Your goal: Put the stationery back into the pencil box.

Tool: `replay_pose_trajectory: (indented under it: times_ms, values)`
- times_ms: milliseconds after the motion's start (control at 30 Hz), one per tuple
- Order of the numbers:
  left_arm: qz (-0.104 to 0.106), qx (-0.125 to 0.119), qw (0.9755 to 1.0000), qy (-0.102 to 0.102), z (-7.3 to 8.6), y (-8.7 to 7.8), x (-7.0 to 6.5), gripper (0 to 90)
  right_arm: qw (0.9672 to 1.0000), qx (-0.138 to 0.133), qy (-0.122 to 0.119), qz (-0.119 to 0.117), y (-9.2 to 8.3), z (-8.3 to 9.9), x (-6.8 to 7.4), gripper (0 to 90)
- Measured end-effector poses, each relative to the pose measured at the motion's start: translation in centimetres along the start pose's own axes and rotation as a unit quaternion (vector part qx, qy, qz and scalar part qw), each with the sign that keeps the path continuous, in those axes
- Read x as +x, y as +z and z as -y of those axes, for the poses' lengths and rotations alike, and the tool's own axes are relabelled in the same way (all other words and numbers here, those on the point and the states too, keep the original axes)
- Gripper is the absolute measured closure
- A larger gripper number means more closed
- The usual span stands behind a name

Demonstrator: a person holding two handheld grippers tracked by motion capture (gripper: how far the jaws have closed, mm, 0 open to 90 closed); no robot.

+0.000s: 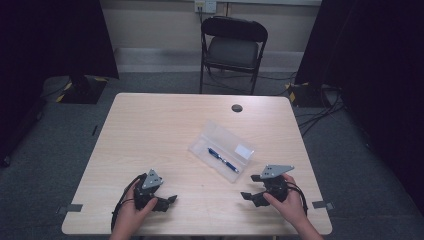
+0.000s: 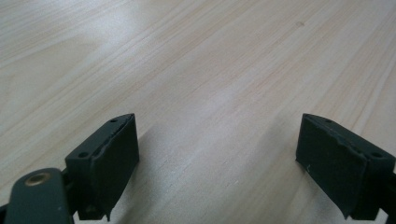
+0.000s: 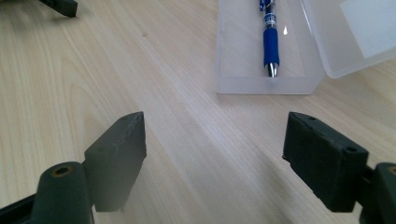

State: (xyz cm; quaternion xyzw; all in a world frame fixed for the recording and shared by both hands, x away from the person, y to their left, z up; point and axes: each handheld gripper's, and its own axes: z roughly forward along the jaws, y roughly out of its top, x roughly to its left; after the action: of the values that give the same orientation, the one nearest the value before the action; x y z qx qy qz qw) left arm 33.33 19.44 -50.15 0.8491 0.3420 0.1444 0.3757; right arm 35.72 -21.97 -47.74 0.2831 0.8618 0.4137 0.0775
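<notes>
Both my left gripper and right gripper gape wide and empty near the open clear pencil case; I should approach its blue pen squarely.

The right gripper hangs low over the pale wooden table, its two black jaws spread wide apart with bare wood between them. Up at one o'clock sits a clear plastic case, lying open, its lid folded out toward two o'clock. A blue pen lies inside, metal tip pointing back toward the jaws. At eleven o'clock, a dark piece of the other gripper pokes in.
</notes>
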Motion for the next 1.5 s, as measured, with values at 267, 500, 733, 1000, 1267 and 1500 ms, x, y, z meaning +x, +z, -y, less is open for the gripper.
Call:
replay_pose_trajectory:
  times_ms: [267,500,733,1000,1267,1500]
  values:
    - [0.0,0.0,1.0,0.0,0.0,0.0,0.0,12.7,1.0,-0.004,0.006,0.005,-0.4,0.3,-0.5,20.5]
    - [0.0,0.0,1.0,0.0,0.0,0.0,0.0,12.7,0.9999,-0.001,0.006,0.01,-0.7,0.7,-0.9,20.5]
    - [0.0,0.0,1.0,0.0,0.0,0.0,0.0,12.7,0.9998,0.0,0.01,0.014,-1.0,1.2,-1.2,20.7]
    - [0.0,0.0,1.0,0.0,0.0,0.0,0.0,12.7,0.9997,0.0,0.016,0.021,-1.4,1.7,-1.6,20.8]
    - [0.0,0.0,1.0,0.0,0.0,0.0,0.0,12.7,0.9995,-0.006,0.022,0.022,-1.9,2.2,-2.0,20.8]
    - [0.0,0.0,1.0,0.0,0.0,0.0,0.0,12.7,0.9991,-0.006,0.029,0.029,-2.2,2.6,-2.4,20.8]
